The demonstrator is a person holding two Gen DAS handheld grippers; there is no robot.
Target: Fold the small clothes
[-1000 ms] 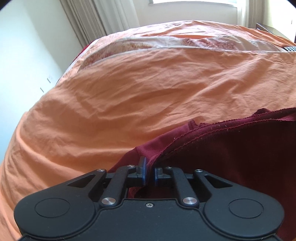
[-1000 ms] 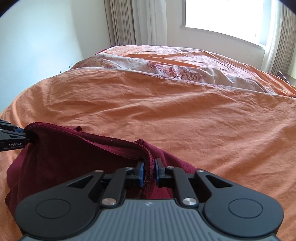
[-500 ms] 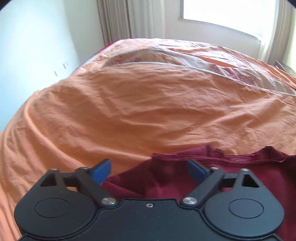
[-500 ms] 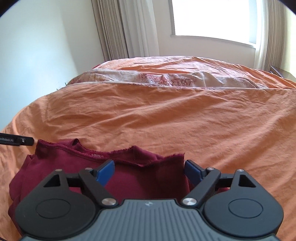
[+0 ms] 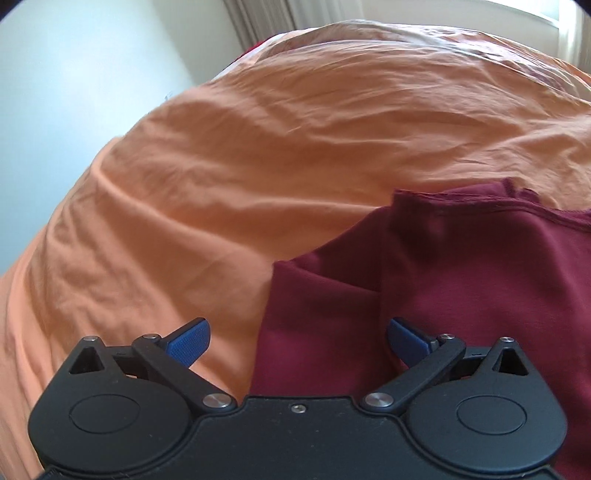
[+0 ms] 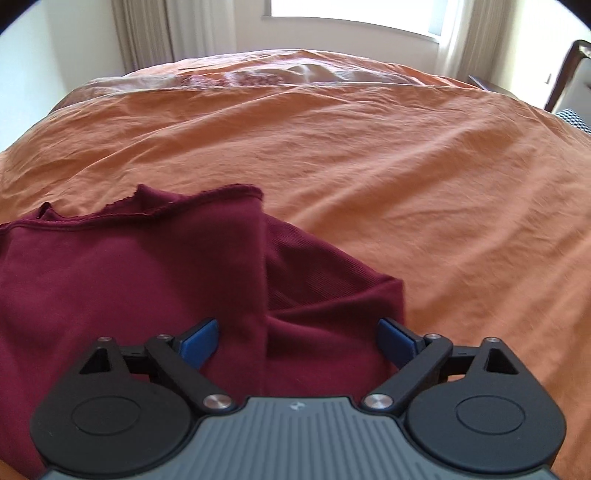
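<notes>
Both tools released. Left gripper (image 5: 297, 338): jaws spread wide, blue pads clear of cloth, nothing held. Right gripper (image 6: 297, 338): same, jaws apart, empty.

Task item: maroon garment (image 6: 147, 273), lying on the orange bedspread (image 6: 406, 177) directly ahead of and under both grippers. Left wrist view shows its left edge (image 5: 266, 332) passing between my left jaws; right wrist view has the cloth spanning the whole gap of the right jaws.

Step, my reading: one fold is laid down and let go; I am between grasps. An upper layer sits over a lower one, with a straight vertical crease (image 6: 264, 277) and a side flap (image 6: 332, 288) jutting right. Next move probably calls for picking a side edge or that flap and carrying it across; jaws must come down onto a single layer's edge, not the stack.

Material: soft knit, faint ribbing on the flap, matte. Far hem (image 6: 192, 203) raw-looking, slightly frayed, wavy. Beyond it, bedspread thin, woven, finely wrinkled. Further back, a pale patterned strip of bedding (image 6: 258, 77), curtains (image 6: 147, 33), bright window.
</notes>
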